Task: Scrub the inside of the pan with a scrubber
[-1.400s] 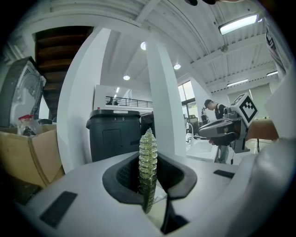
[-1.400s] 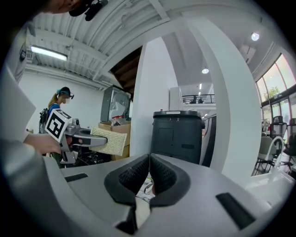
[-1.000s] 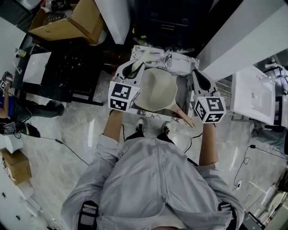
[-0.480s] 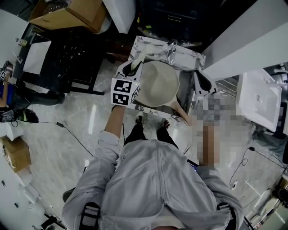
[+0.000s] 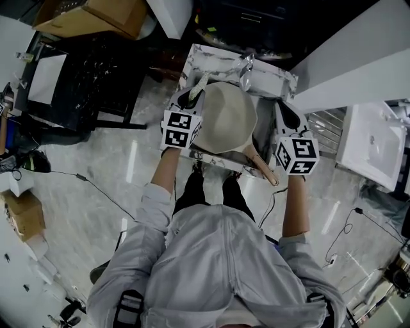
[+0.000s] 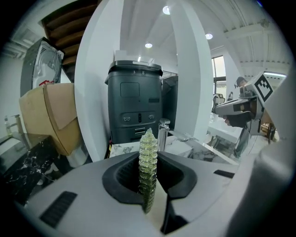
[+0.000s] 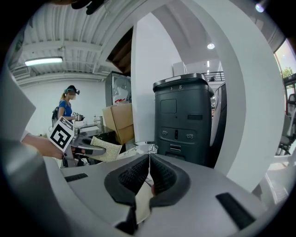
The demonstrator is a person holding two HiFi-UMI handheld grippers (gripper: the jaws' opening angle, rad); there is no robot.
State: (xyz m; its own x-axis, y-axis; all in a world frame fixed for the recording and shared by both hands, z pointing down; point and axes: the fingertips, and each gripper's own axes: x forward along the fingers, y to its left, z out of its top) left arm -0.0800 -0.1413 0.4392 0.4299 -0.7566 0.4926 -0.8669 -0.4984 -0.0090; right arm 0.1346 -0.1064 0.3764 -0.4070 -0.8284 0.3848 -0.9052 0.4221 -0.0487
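Observation:
A cream pan (image 5: 224, 118) sits tilted in the marble-rimmed sink (image 5: 272, 82), its tan handle (image 5: 259, 165) pointing towards me. My left gripper (image 5: 190, 96) is at the pan's left rim, shut on a yellow-green mesh scrubber (image 5: 200, 83) that stands upright between the jaws (image 6: 148, 166). The right gripper (image 5: 285, 109) is right of the pan, above the handle. Its jaws (image 7: 149, 159) are pressed together on a thin cream sliver (image 7: 141, 203); I cannot tell whether that is the pan's rim. The left gripper and scrubber (image 7: 105, 149) also show in the right gripper view.
A chrome faucet (image 5: 245, 67) stands at the sink's back edge. Behind it is a dark grey bin (image 6: 136, 102) between white pillars. A cardboard box (image 5: 96, 16) and black table (image 5: 83, 77) lie left, a white basin unit (image 5: 368, 138) right. A person (image 7: 64, 109) stands far off.
Both grippers keep their places beside the pan and stay shut. Only the head view has shifted slightly.

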